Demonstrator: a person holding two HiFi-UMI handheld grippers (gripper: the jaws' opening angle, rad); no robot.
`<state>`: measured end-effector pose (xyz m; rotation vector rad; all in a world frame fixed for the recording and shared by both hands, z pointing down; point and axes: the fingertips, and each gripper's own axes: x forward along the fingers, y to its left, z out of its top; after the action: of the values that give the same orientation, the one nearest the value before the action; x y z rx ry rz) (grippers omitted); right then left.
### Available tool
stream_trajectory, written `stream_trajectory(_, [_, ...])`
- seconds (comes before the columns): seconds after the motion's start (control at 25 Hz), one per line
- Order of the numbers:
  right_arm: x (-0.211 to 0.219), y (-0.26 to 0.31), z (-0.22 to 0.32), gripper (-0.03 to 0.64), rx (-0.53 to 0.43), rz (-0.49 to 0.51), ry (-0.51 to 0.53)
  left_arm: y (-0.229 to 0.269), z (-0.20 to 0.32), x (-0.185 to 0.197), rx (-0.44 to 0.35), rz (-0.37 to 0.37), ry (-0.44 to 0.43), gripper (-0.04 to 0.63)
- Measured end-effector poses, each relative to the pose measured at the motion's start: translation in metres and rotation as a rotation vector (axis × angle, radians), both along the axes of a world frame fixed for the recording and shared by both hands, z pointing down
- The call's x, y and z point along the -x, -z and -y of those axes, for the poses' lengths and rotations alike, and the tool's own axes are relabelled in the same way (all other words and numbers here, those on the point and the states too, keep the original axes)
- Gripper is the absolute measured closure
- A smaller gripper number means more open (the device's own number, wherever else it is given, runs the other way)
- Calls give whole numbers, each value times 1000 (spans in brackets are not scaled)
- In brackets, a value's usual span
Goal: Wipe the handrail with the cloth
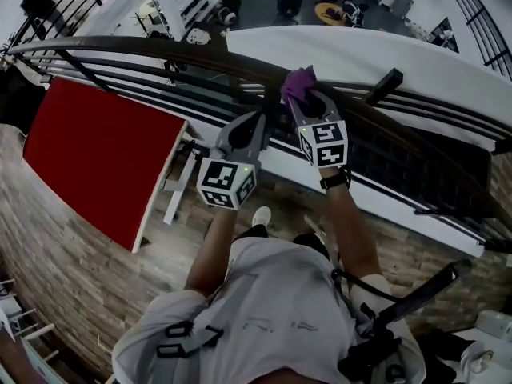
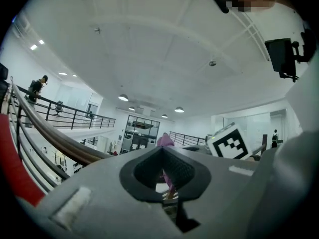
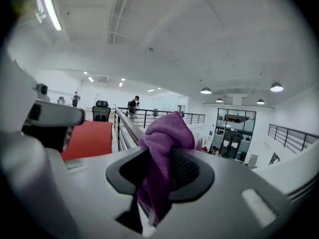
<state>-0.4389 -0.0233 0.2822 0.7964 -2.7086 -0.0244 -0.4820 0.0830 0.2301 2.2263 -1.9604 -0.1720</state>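
A dark curved handrail [image 1: 160, 53] runs from the upper left across to the right. My right gripper [image 1: 306, 101] is shut on a purple cloth [image 1: 298, 81], and the bunched cloth rests on top of the rail. In the right gripper view the cloth [image 3: 167, 131] bulges out above the closed jaws, with the handrail [image 3: 127, 126] running away behind it. My left gripper [image 1: 259, 120] hangs just left of the right one, against the railing bars below the rail, shut with nothing in it. In the left gripper view the handrail [image 2: 55, 138] sweeps past on the left.
A large red panel [image 1: 104, 154] leans against the railing at the left, over a wood-plank floor [image 1: 56, 254]. Thin black bars [image 1: 200, 94] run under the handrail. Beyond the rail is a drop to a lower floor with furniture [image 1: 328, 10]. A person [image 3: 133, 103] stands far off along the rail.
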Motion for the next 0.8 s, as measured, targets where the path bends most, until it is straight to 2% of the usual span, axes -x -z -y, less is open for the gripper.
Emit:
stream_trajectory(0.08, [21,-17,24,499,-24,-83,8,-8,6,12,20,-5,4,594])
stream_trajectory(0.16, [34,-35,41,499,-5,-165,21,-14,13,15,37,-4,-5,594])
stream_trajectory(0.36, [28,-69,56,500,53,-339,36,-25,27,-7,62,-9,-37,594])
stream_trajectory(0.48, [22,-74,59,508,60,-344,18,-36,40,-20,88,-5,-48,594])
stream_trajectory(0.6, [5,-74,58,509,75,-316,16,-34,52,-42,80,0,-46,594])
stream_trajectory(0.8, [-28,-74,56,511,76,-335,44,-25,67,-78,84,16,-44,594])
